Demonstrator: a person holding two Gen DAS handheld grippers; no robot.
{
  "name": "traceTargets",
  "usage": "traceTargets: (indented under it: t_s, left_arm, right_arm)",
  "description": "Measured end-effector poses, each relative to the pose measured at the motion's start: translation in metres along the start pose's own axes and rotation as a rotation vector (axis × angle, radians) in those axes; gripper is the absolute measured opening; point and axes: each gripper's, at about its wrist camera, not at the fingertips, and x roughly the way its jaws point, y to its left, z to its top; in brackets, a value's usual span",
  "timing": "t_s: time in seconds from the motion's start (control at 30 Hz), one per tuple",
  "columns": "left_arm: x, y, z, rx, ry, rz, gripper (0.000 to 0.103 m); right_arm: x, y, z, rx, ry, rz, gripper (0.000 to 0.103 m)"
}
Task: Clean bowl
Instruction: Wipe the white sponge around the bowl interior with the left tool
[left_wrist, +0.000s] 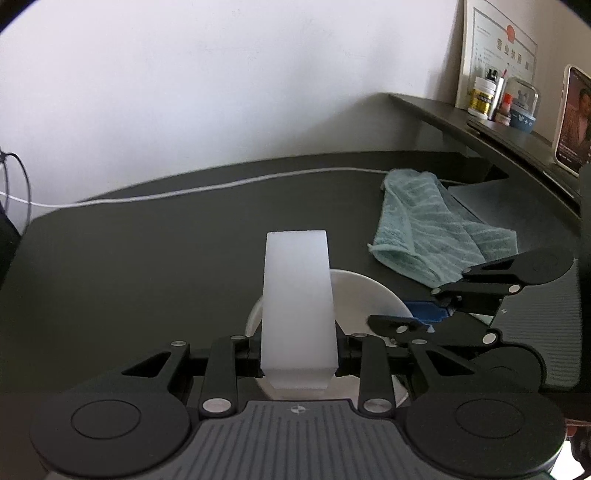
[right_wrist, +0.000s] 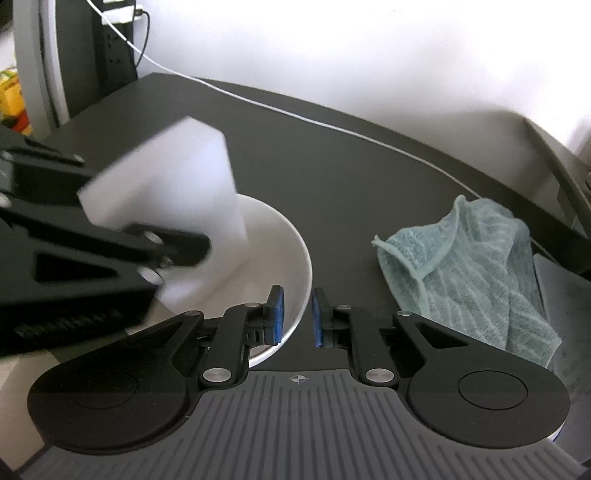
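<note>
- here, our left gripper (left_wrist: 298, 354) has its fingers clamped on a white sponge (left_wrist: 297, 302), long axis pointing forward above the white bowl (right_wrist: 280, 236) on the dark desk (right_wrist: 351, 166).
- our right gripper (right_wrist: 298, 314) straddles the bowl's near rim, fingers narrowly apart, contact unclear.

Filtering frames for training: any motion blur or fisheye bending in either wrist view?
Right wrist view: the white sponge and left gripper holding it are smeared by motion, while the bowl rim and teal towel stay sharp. Left wrist view: mostly crisp, sponge slightly soft; the desk edge and white cable bow from fisheye distortion.
</note>
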Motion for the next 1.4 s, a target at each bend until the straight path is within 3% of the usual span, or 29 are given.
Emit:
traceTargets:
  t_s: [0.27,0.53,0.7,1.0,1.07,1.17,1.27,1.37,1.4]
  left_arm:
    - [-0.027,-0.003,0.006,0.018,-0.041,-0.003,0.030]
    - [0.005,-0.004,-0.003,0.007,0.037,-0.023,0.031]
    - [0.004,-0.002,-0.003,0.026,0.018,-0.007,0.031]
    - [-0.033,0.001,0.006,0.020,-0.046,-0.020,0.030]
    - [-0.036,-0.002,0.008,0.036,-0.049,-0.028,0.030]
    - [-0.026,-0.002,0.006,0.036,-0.026,-0.023,0.030]
    - [-0.012,0.001,0.002,0.014,-0.002,-0.019,0.030]
    - [-0.003,-0.003,0.000,0.025,0.009,-0.001,0.030]
    - [0.000,-0.005,-0.001,0.030,0.011,0.004,0.030]
  right_arm:
    - [0.000,-0.002,0.004,0.012,-0.001,0.003,0.016]
    - [0.001,-0.004,-0.002,0.032,0.016,0.046,0.016]
    - [0.005,0.002,0.001,-0.005,0.016,-0.004,0.016]
    - [0.003,-0.002,0.005,0.010,0.021,0.001,0.016]
    - [-0.001,-0.008,0.006,0.056,0.018,0.017,0.017]
    - [-0.010,-0.019,0.002,0.167,0.016,0.072,0.028]
    - [-0.016,-0.033,-0.011,0.338,0.044,0.161,0.029]
    - [-0.013,-0.035,-0.014,0.371,0.050,0.169,0.030]
    - [-0.013,-0.035,-0.014,0.375,0.052,0.168,0.026]
